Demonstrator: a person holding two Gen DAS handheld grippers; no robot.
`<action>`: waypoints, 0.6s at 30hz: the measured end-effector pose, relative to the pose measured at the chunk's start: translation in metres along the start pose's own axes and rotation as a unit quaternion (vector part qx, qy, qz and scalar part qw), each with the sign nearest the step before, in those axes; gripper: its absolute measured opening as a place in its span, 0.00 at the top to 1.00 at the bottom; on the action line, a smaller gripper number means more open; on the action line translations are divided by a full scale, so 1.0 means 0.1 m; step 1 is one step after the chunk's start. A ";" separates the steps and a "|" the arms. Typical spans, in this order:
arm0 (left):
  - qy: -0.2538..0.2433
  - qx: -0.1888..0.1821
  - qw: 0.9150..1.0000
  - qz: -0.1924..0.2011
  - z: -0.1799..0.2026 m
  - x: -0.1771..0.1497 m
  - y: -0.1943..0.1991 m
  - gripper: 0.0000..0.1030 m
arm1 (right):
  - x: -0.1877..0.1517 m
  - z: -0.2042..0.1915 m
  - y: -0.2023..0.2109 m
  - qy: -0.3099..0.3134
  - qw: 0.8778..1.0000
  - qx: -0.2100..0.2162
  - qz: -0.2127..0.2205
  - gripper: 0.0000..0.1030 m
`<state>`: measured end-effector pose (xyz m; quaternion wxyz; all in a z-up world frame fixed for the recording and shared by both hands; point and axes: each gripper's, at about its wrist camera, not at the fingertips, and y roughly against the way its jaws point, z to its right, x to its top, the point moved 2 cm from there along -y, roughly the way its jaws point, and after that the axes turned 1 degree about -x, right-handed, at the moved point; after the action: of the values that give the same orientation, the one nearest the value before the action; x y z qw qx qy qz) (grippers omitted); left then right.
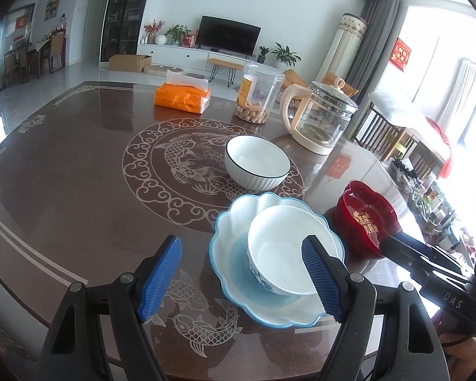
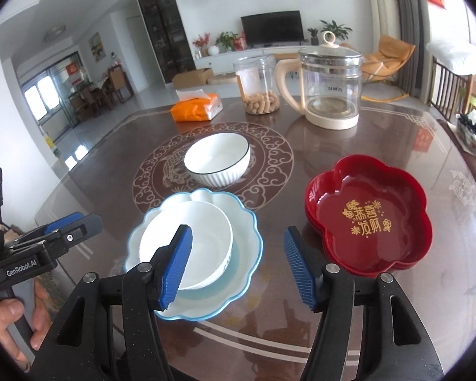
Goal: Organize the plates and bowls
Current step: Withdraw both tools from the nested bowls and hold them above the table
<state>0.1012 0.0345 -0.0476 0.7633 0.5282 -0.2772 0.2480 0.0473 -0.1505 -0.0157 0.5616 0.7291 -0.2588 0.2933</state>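
Note:
A small white bowl point(image 1: 282, 247) with a blue pattern sits in a scalloped blue-rimmed plate point(image 1: 234, 222) near the table's front; both show in the right wrist view, bowl point(image 2: 187, 241) on plate point(image 2: 247, 222). A white ribbed bowl with a dark rim point(image 1: 257, 162) point(image 2: 217, 158) stands behind them on the table's centre. A red flower-shaped dish point(image 1: 365, 219) point(image 2: 368, 212) sits to the right. My left gripper point(image 1: 241, 279) is open, hovering just before the plate. My right gripper point(image 2: 238, 266) is open, above the gap between plate and red dish.
At the back of the dark round table point(image 1: 79, 190) stand an orange tissue pack point(image 1: 182, 96), a clear jar with snacks point(image 1: 258, 93) and a glass kettle point(image 1: 320, 117). Chairs and a cluttered side table point(image 1: 409, 171) are to the right.

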 end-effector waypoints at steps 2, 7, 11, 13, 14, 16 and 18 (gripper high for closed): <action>-0.003 -0.002 1.000 -0.004 0.04 -0.05 -0.02 0.24 | -0.09 -0.02 0.03 0.004 1.000 -0.005 -0.001 0.38; -0.001 -0.012 1.000 -0.011 0.11 -0.14 -0.04 0.24 | -0.22 -0.11 0.08 0.015 1.000 -0.002 -0.007 0.38; 0.000 -0.015 1.000 -0.010 0.13 -0.16 -0.02 0.24 | -0.26 -0.15 0.18 0.016 1.000 0.001 0.007 0.38; -0.002 -0.014 1.000 -0.006 0.14 -0.17 0.01 0.24 | -0.26 -0.16 0.24 0.011 1.000 0.001 0.021 0.38; -0.002 -0.014 1.000 -0.003 0.14 -0.16 0.02 0.24 | -0.26 -0.16 0.27 0.006 1.000 0.000 0.028 0.38; -0.002 -0.015 1.000 0.000 0.15 -0.15 0.04 0.24 | -0.27 -0.15 0.28 -0.001 0.999 0.002 0.033 0.38; -0.002 -0.016 1.000 0.003 0.15 -0.15 0.07 0.24 | -0.28 -0.16 0.26 -0.003 1.000 0.002 0.029 0.38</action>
<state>0.0835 0.0210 -0.0486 0.7704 0.5155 -0.2844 0.2445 0.0072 -0.1398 -0.0156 0.5503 0.7234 -0.2811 0.3080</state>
